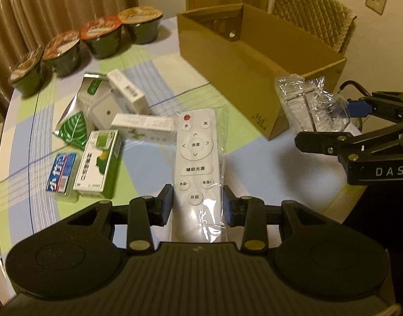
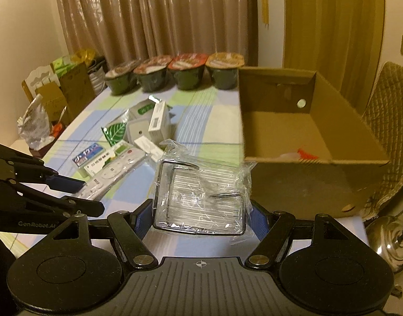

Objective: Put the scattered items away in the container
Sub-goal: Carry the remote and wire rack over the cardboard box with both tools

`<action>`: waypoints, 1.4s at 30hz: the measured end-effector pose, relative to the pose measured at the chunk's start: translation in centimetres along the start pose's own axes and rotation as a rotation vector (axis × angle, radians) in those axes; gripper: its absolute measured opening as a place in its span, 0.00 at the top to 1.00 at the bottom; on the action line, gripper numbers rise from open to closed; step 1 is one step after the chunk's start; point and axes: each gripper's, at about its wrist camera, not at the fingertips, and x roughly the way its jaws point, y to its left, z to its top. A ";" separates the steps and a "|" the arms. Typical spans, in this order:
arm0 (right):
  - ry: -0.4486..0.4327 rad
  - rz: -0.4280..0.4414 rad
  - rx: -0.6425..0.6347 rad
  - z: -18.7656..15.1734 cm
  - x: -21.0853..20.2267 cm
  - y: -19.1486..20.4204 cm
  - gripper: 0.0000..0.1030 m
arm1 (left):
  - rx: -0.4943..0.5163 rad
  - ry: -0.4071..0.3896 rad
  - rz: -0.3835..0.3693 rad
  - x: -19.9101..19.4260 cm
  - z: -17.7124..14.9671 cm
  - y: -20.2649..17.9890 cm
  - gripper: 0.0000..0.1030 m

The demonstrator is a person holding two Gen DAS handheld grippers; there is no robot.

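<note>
- The remote [image 1: 195,158] is smooth white plastic inside a glossy, crinkled clear film.
- The wire rack [image 2: 198,202] is shiny metal, wrapped in clear, wrinkled plastic.
- The box [image 2: 306,179], at the right of the right wrist view, is matt brown cardboard.
- The left claw [image 1: 197,205] has matt black plastic arms, blue pads and brassy metal rivets.
- The counter [image 1: 154,84] wears a smooth checked cloth.
- The noodle bowls [image 1: 101,38] have glossy foil-like lids.
- The curtain [image 2: 162,13] is sheeny folded cloth.

I see the cardboard box [image 1: 256,60] on the table's [image 1: 254,163] right side, a chair [image 1: 314,13] behind it. Four instant noodle bowls [image 1: 104,39] line the far edge to its left. Nearer me, small cartons [image 1: 98,163] and a foil pouch [image 1: 75,123] lie clustered left of the remote control [image 1: 195,158]
</note>
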 end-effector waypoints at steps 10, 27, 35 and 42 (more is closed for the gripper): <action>-0.074 -0.056 0.009 2.2 -2.9 -3.5 0.26 | 0.026 -0.066 -0.053 -0.9 4.2 -3.7 0.68; -0.136 -0.149 0.007 7.8 -1.5 -12.5 0.26 | 0.004 -0.129 -0.124 2.5 13.5 -8.4 0.68; -0.115 -0.147 0.004 8.5 0.8 -15.1 0.26 | -0.024 -0.119 -0.131 5.5 16.1 -9.2 0.68; -0.091 -0.138 0.019 8.3 2.6 -16.5 0.26 | -0.035 -0.102 -0.129 7.5 16.6 -9.3 0.68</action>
